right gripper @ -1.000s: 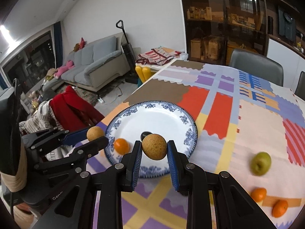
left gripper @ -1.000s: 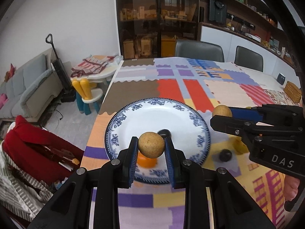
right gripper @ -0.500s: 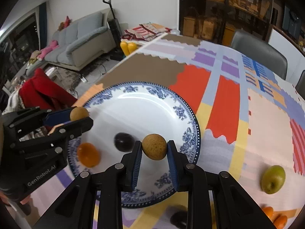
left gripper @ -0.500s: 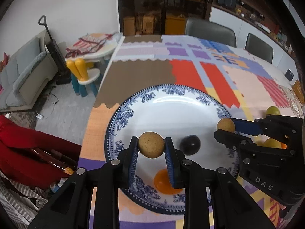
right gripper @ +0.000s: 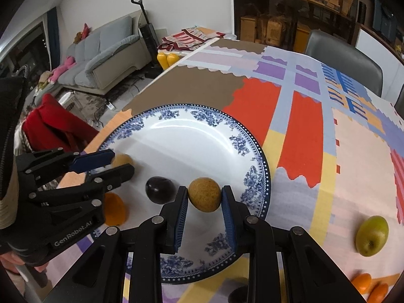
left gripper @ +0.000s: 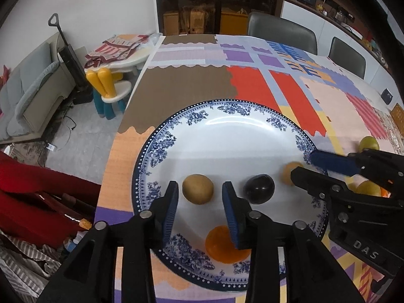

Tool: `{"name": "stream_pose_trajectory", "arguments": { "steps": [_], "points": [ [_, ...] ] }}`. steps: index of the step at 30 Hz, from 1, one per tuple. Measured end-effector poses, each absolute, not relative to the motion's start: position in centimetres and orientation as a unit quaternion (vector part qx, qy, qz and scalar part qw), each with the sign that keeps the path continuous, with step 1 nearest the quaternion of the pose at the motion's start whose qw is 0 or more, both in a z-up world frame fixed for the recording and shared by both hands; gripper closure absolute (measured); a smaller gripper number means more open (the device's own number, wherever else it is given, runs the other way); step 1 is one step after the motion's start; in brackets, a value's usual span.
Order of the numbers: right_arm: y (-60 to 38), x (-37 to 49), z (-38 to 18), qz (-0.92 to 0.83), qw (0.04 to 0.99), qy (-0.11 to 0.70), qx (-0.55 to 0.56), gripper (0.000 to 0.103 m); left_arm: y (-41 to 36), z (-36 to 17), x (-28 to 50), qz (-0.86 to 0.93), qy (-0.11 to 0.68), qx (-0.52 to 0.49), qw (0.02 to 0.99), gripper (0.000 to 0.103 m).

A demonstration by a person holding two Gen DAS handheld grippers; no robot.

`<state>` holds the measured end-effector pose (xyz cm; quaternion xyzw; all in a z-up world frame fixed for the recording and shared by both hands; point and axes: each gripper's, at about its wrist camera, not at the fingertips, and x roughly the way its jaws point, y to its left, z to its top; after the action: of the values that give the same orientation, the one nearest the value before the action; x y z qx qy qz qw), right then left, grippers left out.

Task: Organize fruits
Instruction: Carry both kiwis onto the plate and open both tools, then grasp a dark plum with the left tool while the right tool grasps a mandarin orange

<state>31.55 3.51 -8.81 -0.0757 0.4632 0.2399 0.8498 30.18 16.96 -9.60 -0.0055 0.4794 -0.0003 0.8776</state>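
both tools low over plate: left tool spread, right tool gripping brown fruit.

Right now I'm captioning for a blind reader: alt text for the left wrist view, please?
The left gripper, open, has a tan fruit lying between its fingers on a blue-patterned plate. A dark plum and an orange share the plate; the right gripper enters alongside.

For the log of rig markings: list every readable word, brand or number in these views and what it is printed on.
"DAS" on the body of the right claw, seen from the left wrist camera.
"GenRobot.AI" on the body of the left claw, seen from the right wrist camera.
Boxes on the back shelves carry markings too small and blurred to read.
No text shows on the plate.
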Motion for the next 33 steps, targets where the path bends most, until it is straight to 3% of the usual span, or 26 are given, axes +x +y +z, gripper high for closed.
{"name": "stream_pose_trajectory", "arguments": {
  "steps": [2,10,18,20,33],
  "points": [
    [3.3,31.0,-8.3,0.240,0.855,0.453,-0.075,0.064,16.9,-9.1,29.7,0.002,0.474,-0.008,0.881,0.064],
    [1.1,27.9,-4.9,0.235,0.880,0.405,-0.078,0.064,15.5,-5.7,26.1,0.000,0.435,-0.012,0.900,0.050],
    [-2.7,23.7,-1.8,0.217,0.906,0.357,-0.068,0.054,11.9,-2.2,22.1,-0.017,0.388,-0.008,0.922,0.043],
    [-4.1,22.5,-1.3,0.213,0.911,0.347,-0.065,0.047,10.7,-1.5,21.1,-0.022,0.377,0.001,0.926,0.040],
    [-11.9,18.1,-0.4,0.162,0.930,0.328,-0.044,0.040,4.3,-0.5,16.8,-0.039,0.330,0.040,0.942,0.027]
  ]
}}
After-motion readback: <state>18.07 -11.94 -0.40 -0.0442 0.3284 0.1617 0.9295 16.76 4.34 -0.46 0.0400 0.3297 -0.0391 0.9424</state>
